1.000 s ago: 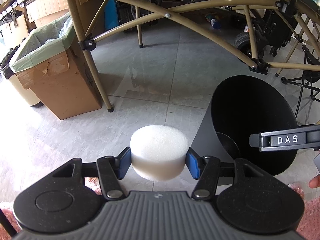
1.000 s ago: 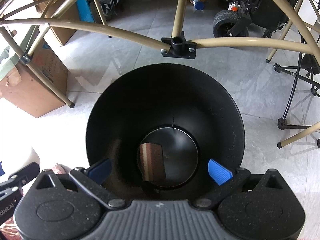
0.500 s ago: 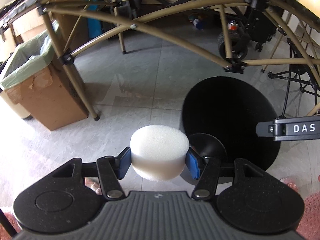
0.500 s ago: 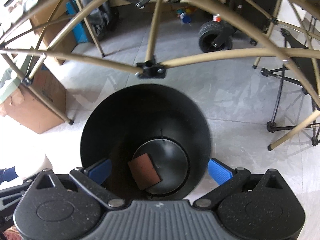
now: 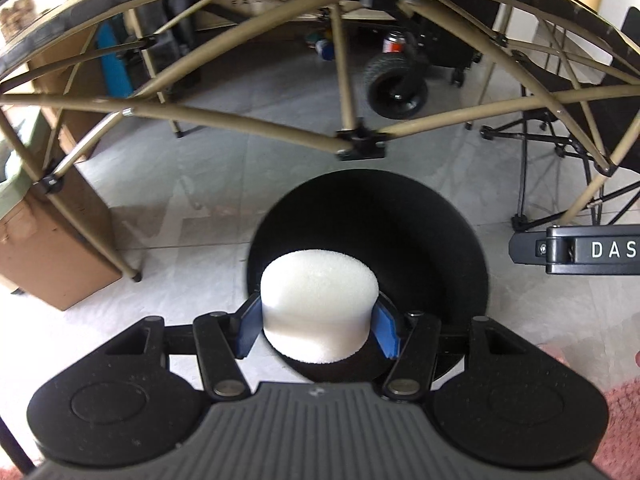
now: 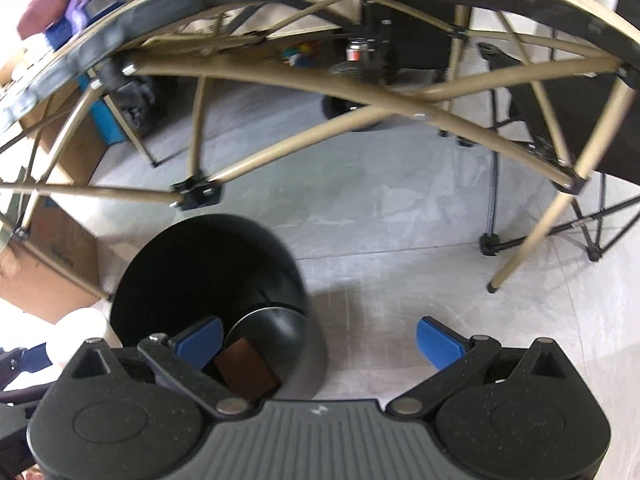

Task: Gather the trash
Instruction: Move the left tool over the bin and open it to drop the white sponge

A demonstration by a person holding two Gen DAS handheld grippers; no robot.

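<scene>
My left gripper (image 5: 319,326) is shut on a white round foam puck (image 5: 319,304), its blue pads pressed on both sides. The puck hangs right over the mouth of the black trash bin (image 5: 400,216) on the floor. In the right wrist view the same bin (image 6: 192,264) sits low and to the left, with a brown flat piece (image 6: 246,368) lying on its bottom. My right gripper (image 6: 320,338) stands open with nothing between its fingers, over the tiled floor just right of the bin. Its black body (image 5: 576,249) shows at the right edge of the left wrist view.
A tan folding table frame (image 5: 256,120) arches over the bin. A cardboard box (image 5: 44,256) with a green liner stands at the left. A black wheel (image 5: 396,84) and a can lie behind. Folding chair legs (image 6: 520,240) stand to the right. A pink rug (image 5: 616,420) lies near me.
My left gripper carried the foam puck rightwards until it hangs over the bin's mouth. My right gripper moved right, away from over the bin, still open.
</scene>
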